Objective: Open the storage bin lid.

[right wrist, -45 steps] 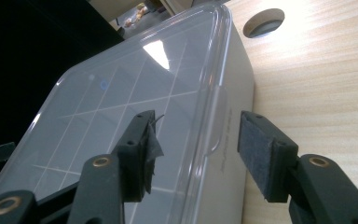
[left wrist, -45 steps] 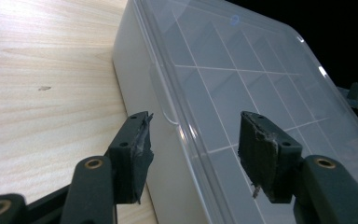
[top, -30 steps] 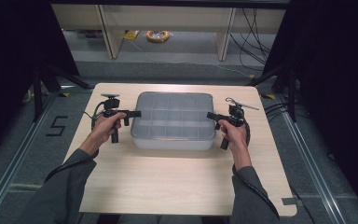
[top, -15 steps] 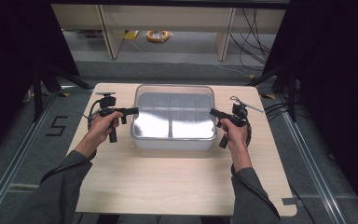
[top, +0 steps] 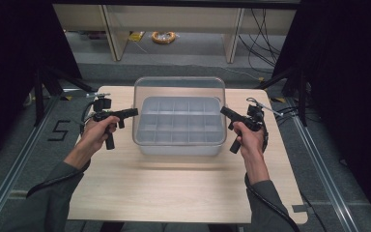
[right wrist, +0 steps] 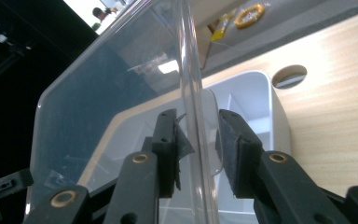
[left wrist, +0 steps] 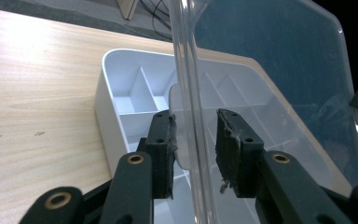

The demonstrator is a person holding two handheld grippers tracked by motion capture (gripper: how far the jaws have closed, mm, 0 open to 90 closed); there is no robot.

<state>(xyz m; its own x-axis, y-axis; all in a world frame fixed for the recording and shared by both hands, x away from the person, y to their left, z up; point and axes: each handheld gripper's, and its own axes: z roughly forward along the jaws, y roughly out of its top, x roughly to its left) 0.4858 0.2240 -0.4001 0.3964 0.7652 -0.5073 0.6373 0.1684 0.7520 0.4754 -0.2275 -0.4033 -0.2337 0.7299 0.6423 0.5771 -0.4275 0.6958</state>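
two grippers are straddling the clear lid [top: 178, 92] of the compartment box [top: 179, 126]: left gripper [left wrist: 195, 150] and right gripper [right wrist: 197, 150] jaws parted, lid edge between them, ungripped. unpinched, the raised lid risks dropping. pad contact is hard to judge through clear plastic.

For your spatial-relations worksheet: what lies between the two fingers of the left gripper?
The edge of the clear lid runs through the gap, with the divided box behind it, as the left gripper view shows.
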